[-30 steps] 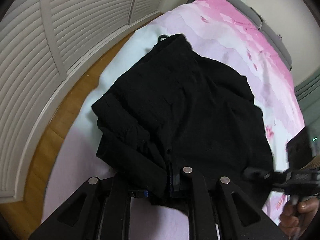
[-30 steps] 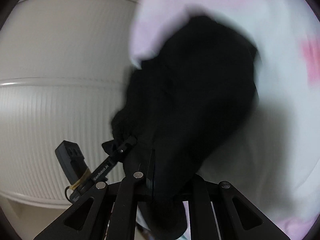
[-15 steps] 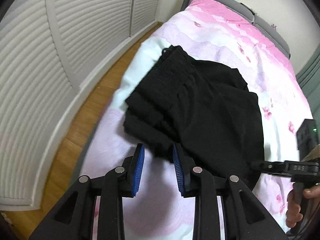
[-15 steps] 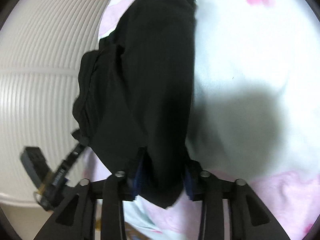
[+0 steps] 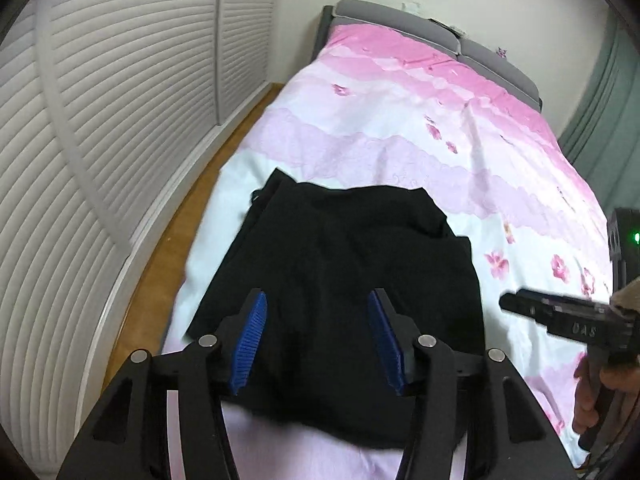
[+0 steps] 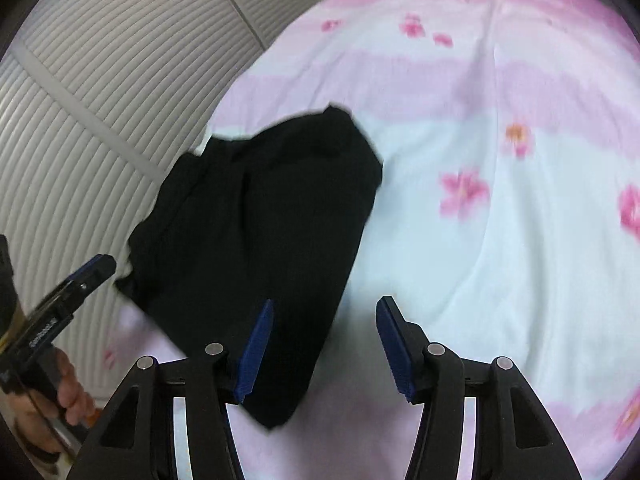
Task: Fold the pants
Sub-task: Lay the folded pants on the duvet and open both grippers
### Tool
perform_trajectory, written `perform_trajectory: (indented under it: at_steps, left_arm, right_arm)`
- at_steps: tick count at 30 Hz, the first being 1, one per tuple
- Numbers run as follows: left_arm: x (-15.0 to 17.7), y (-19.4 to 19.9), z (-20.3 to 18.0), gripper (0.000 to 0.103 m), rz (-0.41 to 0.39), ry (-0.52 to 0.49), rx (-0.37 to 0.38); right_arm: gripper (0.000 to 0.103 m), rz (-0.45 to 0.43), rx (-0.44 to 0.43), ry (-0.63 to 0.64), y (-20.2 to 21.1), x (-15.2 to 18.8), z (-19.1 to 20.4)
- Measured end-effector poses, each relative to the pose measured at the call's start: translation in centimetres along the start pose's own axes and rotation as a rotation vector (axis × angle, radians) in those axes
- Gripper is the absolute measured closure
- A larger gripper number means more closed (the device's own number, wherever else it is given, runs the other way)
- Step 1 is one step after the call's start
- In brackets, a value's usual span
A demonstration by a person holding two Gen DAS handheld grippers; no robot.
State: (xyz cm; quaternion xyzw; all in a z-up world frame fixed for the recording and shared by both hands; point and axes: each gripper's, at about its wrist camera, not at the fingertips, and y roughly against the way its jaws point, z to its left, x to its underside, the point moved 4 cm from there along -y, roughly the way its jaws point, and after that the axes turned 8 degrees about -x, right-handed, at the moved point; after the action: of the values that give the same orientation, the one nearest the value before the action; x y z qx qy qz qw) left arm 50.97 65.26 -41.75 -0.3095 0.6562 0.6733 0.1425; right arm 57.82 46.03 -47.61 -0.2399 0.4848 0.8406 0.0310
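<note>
The black pants (image 5: pixel 344 272) lie folded into a compact rectangle on the pink and white bed cover (image 5: pixel 420 128). They also show in the right wrist view (image 6: pixel 256 236). My left gripper (image 5: pixel 318 316) is open and empty, raised above the near edge of the pants. My right gripper (image 6: pixel 324 320) is open and empty, above the right edge of the pants. The right gripper shows from the side in the left wrist view (image 5: pixel 560 316). The left gripper shows at the left in the right wrist view (image 6: pixel 72 288).
White louvred closet doors (image 5: pixel 100 120) run along the left of the bed, with a strip of wooden floor (image 5: pixel 200 200) between. A grey headboard (image 5: pixel 432 28) closes the far end. The bed cover spreads to the right of the pants (image 6: pixel 500 200).
Both grippers have let go of the pants, opened wide and pulled back and up. The pants now lie flat on the bed in a neater fold.
</note>
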Motion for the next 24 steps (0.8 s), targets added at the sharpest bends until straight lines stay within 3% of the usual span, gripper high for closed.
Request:
perform_trajectory:
  at_steps: [3, 6, 8, 12, 15, 18, 24]
  left_arm:
    - [-0.6, -3.0, 0.3, 0.051, 0.028, 0.000, -0.021]
    - [-0.1, -5.9, 1.2, 0.051, 0.077, 0.004, -0.059]
    - [0.5, -7.4, 1.5, 0.051, 0.098, -0.018, -0.091]
    - [0.8, -8.4, 1.6, 0.049, 0.094, -0.073, -0.147]
    - [0.2, -7.0, 2.0, 0.049, 0.070, -0.022, -0.131]
    - [-0.1, -4.3, 2.1, 0.049, 0.020, 0.001, -0.133]
    - [0.7, 5.3, -0.8, 0.047, -0.110, -0.028, -0.204]
  right_arm:
    - [0.048, -0.014, 0.033, 0.014, -2.1, -2.9, -0.8]
    - [0.049, 0.033, 0.075, 0.034, -5.3, -4.5, -1.4]
    - [0.058, 0.096, 0.132, 0.080, -7.9, -4.7, -1.7]
    - [0.058, 0.133, 0.250, 0.146, -10.1, -4.9, -2.6]
    - [0.058, 0.142, 0.290, 0.143, -10.5, -5.7, -2.7]
    - [0.058, 0.111, 0.242, 0.108, -9.1, -6.3, -1.9]
    - [0.057, -0.039, 0.167, 0.148, -0.3, -4.9, 1.2]
